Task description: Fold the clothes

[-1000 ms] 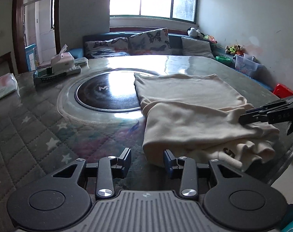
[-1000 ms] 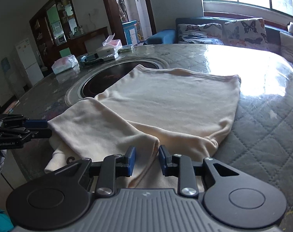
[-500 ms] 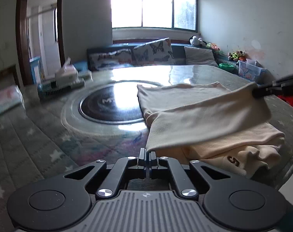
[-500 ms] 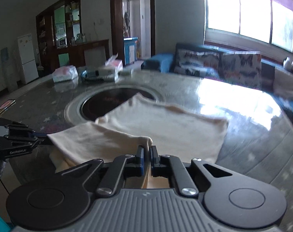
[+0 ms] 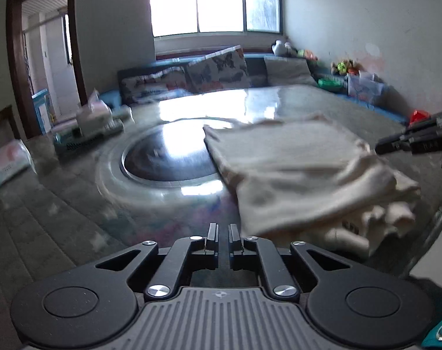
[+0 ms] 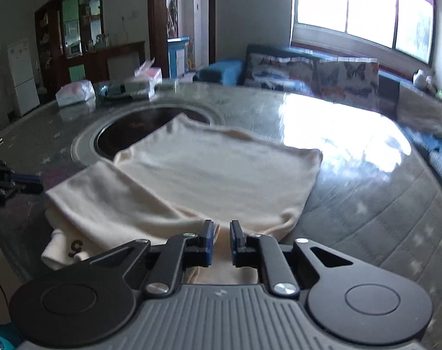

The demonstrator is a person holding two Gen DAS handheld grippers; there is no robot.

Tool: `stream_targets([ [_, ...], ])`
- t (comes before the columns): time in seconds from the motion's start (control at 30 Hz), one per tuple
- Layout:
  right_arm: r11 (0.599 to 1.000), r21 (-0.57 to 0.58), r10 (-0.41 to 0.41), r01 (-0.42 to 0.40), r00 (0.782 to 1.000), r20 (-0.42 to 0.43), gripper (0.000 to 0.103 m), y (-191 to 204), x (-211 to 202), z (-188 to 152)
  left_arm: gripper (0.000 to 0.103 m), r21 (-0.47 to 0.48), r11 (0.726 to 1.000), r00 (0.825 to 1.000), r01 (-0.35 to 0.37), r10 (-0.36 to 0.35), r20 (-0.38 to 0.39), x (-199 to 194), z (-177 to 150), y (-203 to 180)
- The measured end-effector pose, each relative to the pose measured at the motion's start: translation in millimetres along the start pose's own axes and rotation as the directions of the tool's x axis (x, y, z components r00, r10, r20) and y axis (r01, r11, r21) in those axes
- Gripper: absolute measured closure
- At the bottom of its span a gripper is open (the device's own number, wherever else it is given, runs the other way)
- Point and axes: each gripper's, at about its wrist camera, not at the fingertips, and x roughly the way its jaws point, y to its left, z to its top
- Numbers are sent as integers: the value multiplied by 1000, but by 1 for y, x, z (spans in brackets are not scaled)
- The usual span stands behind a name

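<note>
Daylight is pouring through the big window (image 5: 215,1) and glaring off a large round table (image 6: 366,175) covered in a quilted, star-patterned mat under a glossy sheet, with a dark round inset (image 5: 165,160) at its middle. A cream garment (image 6: 215,172) is lying on the near side of that table, its far edge overlapping the dark inset; one flap is sitting folded across the body, and a rumpled end with a dark printed mark is bunching at the table's edge. Everything is looking a little smeared by motion.

Further off, a tissue box (image 6: 148,75) and a plastic packet (image 6: 73,92) are resting on the far rim, and a sofa with butterfly cushions (image 5: 218,68) is standing under the window, with toys and a bin along the right wall.

The left gripper (image 5: 223,234) is hanging over bare mat just beside the garment's corner, its jaws parting a sliver and holding nothing. The right gripper (image 6: 221,234) is poised over the garment's near edge with a narrow gap between its blue pads; cloth is showing below that gap, though the pads are not pinching it.

Half a second ago both were clamped on the flap and stretching it in the air; it is now lying draped on the body, and the jaws have just been opening
</note>
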Motion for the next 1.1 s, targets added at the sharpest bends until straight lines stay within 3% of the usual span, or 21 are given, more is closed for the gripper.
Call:
stream_targets([
  [0.23, 996, -55, 65, -65, 998, 10, 91, 19, 8, 0, 95, -26, 991, 991, 129, -127, 50, 35, 36, -23],
  [0.53, 990, -133, 48, -40, 997, 55, 91, 34, 6, -2, 95, -77, 993, 994, 91, -95, -49, 89, 34, -17],
  [0.77, 994, -101, 28, -29, 1000, -11, 92, 22, 31, -12, 95, -77, 994, 995, 83, -87, -53, 90, 28, -15],
  [0.97, 994, -107, 26, -26, 1000, 6, 92, 22, 18, -9, 95, -46, 997, 997, 68, -69, -28, 79, 33, -25],
  [1.1, 985, -155, 79, -78, 997, 0, 91, 33, 11, -10, 94, 31, 992, 992, 126, -126, 15, 60, 35, -47],
])
